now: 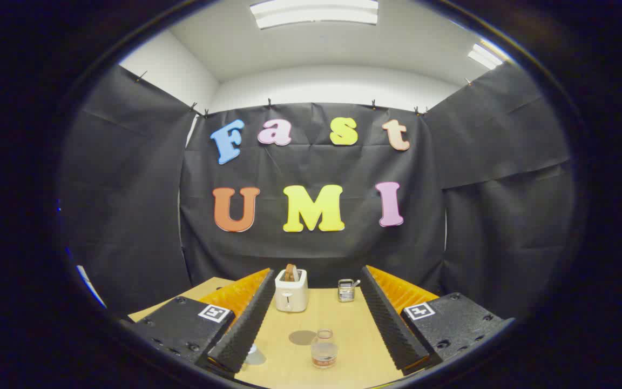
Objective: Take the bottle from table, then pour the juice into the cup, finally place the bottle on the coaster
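Tool (316, 308): fingers spread wide apart, nothing held, raised above light wooden tabletop (359, 346).
Small clear bottle with reddish juice (324, 348): upright on tabletop between fingers, untouched.
Grey round coaster (302, 337): just beside bottle.
White toaster with bread (291, 290), small metal holder (346, 290): beyond, near wall.
Cup: not identified.
Step judged: bottle pickup, not begun. Next: descent, fingers closed on bottle.

Wide-apart tongs (316, 319) above bottle (324, 348), toaster (291, 290) beyond.

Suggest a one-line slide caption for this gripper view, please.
Open gripper above a wooden table, the bottle between its fingers and a toaster beyond.
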A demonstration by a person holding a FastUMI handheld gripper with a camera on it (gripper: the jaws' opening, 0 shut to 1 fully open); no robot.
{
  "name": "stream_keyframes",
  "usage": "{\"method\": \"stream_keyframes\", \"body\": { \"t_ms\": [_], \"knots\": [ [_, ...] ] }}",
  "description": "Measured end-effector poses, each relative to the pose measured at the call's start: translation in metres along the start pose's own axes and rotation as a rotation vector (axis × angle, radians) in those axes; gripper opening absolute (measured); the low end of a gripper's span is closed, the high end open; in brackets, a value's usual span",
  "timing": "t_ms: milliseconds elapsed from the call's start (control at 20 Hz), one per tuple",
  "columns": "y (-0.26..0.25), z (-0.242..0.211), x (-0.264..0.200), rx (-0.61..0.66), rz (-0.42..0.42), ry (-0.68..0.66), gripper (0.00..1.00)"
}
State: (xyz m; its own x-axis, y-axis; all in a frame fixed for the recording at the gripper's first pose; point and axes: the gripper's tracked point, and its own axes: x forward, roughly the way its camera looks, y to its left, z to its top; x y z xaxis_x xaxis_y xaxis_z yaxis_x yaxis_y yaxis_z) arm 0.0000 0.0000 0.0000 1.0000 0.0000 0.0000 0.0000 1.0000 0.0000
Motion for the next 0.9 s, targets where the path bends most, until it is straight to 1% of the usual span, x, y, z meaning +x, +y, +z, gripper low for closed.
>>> {"method": "stream_keyframes", "body": {
  "t_ms": [250,600,700,800,900],
  "knots": [
    [-0.002,-0.005,-0.001,-0.007,-0.019,0.010,1.00],
    [-0.006,-0.008,0.005,0.016,-0.013,-0.003,1.00],
    [0.005,-0.005,0.007,0.030,0.022,-0.010,1.00],
    [-0.003,-0.005,0.008,0.008,-0.004,-0.007,1.00],
    [0.006,-0.002,0.007,0.006,0.009,-0.015,1.00]
  ]
}}
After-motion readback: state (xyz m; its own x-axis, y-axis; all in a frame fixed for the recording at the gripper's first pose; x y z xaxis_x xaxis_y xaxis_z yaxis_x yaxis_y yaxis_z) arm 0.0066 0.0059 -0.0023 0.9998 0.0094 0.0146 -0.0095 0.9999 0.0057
